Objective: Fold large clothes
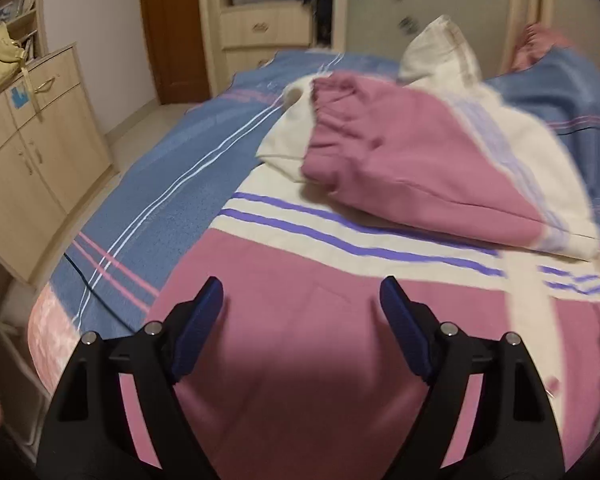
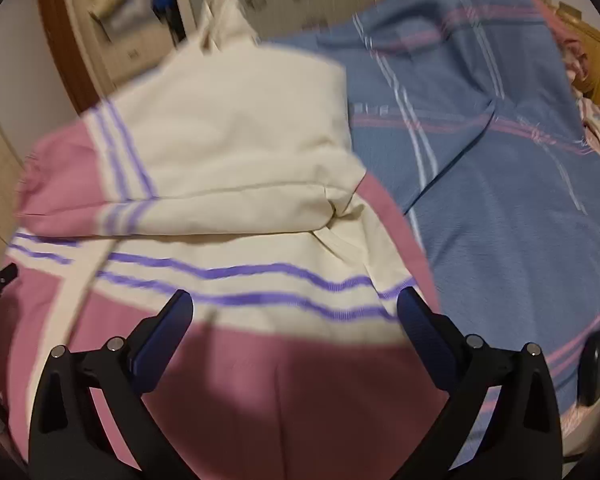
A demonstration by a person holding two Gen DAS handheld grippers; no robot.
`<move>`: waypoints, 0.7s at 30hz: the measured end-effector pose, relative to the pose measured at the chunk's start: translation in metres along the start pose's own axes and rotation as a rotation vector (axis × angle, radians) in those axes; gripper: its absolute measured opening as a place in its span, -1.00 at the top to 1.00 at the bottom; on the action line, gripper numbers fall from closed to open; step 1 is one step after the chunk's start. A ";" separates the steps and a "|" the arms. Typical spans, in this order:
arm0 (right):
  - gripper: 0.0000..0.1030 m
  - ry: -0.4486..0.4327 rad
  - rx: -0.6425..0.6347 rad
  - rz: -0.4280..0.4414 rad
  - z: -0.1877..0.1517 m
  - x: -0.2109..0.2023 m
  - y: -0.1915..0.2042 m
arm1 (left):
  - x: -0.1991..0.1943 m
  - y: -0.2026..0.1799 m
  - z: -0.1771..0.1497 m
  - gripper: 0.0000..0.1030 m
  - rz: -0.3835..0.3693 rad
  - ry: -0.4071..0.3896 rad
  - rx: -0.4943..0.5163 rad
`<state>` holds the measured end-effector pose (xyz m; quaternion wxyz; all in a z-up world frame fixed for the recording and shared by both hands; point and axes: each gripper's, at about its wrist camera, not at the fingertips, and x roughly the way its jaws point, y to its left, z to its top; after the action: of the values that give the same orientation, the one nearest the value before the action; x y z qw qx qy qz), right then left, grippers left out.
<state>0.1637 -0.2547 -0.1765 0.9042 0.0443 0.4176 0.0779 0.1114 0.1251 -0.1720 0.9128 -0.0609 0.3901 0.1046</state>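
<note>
A large pink and cream sweatshirt (image 1: pixel 300 300) with purple stripes lies on the bed. Its pink sleeve (image 1: pixel 400 160) is folded across the cream upper part, cuff toward the far left. My left gripper (image 1: pixel 303 292) is open and empty just above the pink lower body. In the right wrist view the same sweatshirt (image 2: pixel 228 184) lies with a cream fold on top. My right gripper (image 2: pixel 296 306) is open and empty above its striped band near the right edge.
A blue blanket (image 1: pixel 172 184) with white and pink stripes covers the bed (image 2: pixel 500 208). A wooden cabinet (image 1: pixel 32 136) stands left of the bed, a wardrobe with drawers (image 1: pixel 260 28) behind it. A black cable (image 1: pixel 88 280) crosses the blanket's left corner.
</note>
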 end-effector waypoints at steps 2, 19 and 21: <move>-0.97 0.014 -0.041 0.032 -0.017 -0.008 0.011 | 0.000 -0.006 -0.015 -0.64 -0.001 0.046 0.027; -0.97 0.174 -0.274 0.000 -0.080 -0.002 0.100 | -0.028 -0.025 -0.077 -0.71 0.056 0.112 0.132; -0.97 0.127 -0.212 0.083 -0.068 -0.022 0.089 | -0.049 -0.022 -0.069 -0.71 0.017 0.071 0.107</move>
<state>0.0888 -0.1699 -0.1913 0.8715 -0.0392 0.4612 0.1617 0.0358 0.0839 -0.1831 0.8995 -0.0125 0.4275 0.0892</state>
